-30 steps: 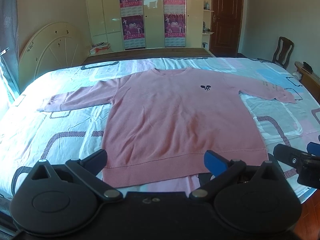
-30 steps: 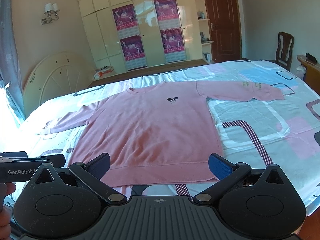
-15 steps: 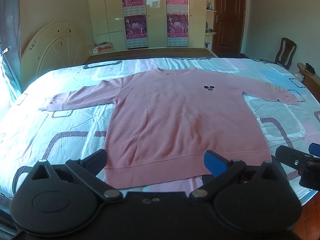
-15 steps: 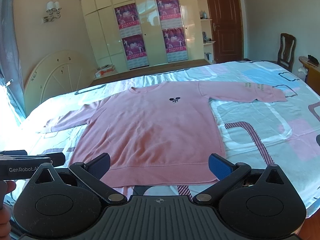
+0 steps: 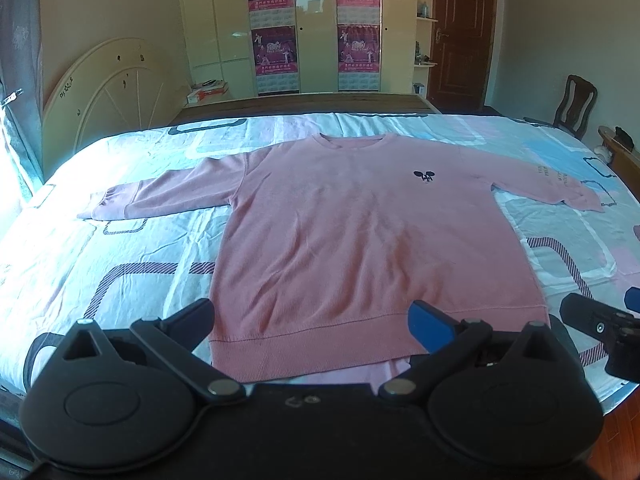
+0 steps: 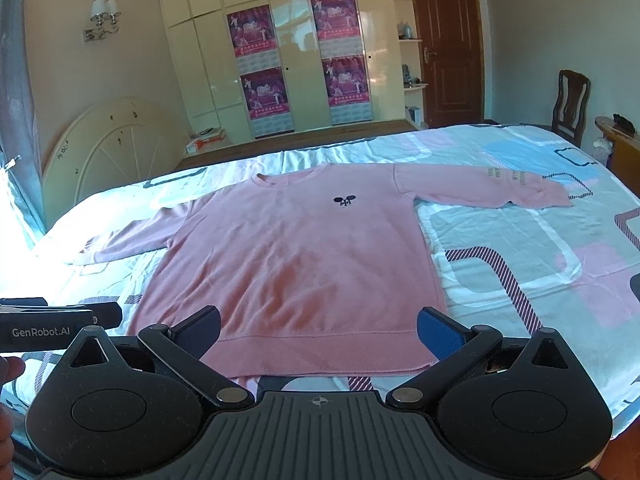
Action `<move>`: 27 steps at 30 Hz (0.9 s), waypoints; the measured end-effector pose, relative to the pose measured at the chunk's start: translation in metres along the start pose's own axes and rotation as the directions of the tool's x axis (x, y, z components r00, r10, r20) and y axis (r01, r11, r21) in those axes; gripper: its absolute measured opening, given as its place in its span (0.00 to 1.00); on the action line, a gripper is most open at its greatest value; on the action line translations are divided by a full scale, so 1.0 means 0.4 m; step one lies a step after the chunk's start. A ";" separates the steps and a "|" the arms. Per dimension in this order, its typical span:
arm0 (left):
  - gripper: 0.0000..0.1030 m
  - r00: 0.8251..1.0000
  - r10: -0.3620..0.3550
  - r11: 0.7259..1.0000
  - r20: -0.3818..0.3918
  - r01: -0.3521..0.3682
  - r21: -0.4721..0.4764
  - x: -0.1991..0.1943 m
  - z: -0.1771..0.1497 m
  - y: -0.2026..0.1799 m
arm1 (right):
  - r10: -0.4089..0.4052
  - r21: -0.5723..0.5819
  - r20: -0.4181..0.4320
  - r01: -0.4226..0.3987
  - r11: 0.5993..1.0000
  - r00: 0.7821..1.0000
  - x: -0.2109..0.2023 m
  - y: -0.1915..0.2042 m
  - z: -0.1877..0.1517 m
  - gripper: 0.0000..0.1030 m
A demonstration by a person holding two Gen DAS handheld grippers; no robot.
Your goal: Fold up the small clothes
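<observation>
A pink long-sleeved sweatshirt (image 5: 360,232) lies flat, face up, on the bed, collar away from me and both sleeves spread sideways; it also shows in the right wrist view (image 6: 304,256). A small dark logo (image 5: 424,177) is on its chest. My left gripper (image 5: 312,320) is open and empty, hovering over the near hem. My right gripper (image 6: 318,330) is open and empty, also over the near hem. The right gripper shows at the right edge of the left wrist view (image 5: 600,328). The left gripper shows at the left edge of the right wrist view (image 6: 60,320).
The bed sheet (image 5: 120,248) is pale blue and pink with striped loops. A round cream headboard (image 5: 108,100) stands at the left. A cream wardrobe with posters (image 5: 312,28), a dark door (image 5: 460,36) and a wooden chair (image 5: 576,104) line the far side.
Both views have drifted slightly, so the sweatshirt sits a little further right and lower in frame. Both grippers stay open and empty.
</observation>
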State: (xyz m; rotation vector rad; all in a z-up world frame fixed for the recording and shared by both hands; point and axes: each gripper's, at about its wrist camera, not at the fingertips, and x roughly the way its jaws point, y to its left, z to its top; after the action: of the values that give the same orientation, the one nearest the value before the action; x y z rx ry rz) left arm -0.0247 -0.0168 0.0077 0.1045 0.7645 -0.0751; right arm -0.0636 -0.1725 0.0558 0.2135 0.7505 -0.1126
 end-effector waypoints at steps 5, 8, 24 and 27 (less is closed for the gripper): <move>1.00 1.000 0.005 1.000 -0.014 -0.005 -0.011 0.028 0.008 0.004 | -0.016 -0.015 -0.001 0.016 1.000 1.000 0.019 -0.003 0.008 1.00; 1.00 1.000 0.008 1.000 -0.018 -0.009 -0.021 0.044 0.013 0.006 | -0.019 -0.007 -0.004 0.019 1.000 1.000 0.033 -0.012 0.014 1.00; 1.00 0.998 0.025 0.999 -0.059 -0.027 -0.030 0.172 0.075 -0.017 | -0.093 0.031 -0.035 0.094 0.995 0.995 0.132 -0.105 0.057 1.00; 1.00 0.997 0.026 0.999 -0.069 -0.028 -0.031 0.204 0.091 -0.027 | -0.104 0.045 -0.041 0.106 0.993 0.994 0.156 -0.133 0.071 1.00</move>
State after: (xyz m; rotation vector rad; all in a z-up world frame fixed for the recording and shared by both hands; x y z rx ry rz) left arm 0.0578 -0.0344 -0.0236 0.0877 0.8321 -0.0338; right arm -0.0087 -0.2322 0.0250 0.2218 0.7983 -0.2268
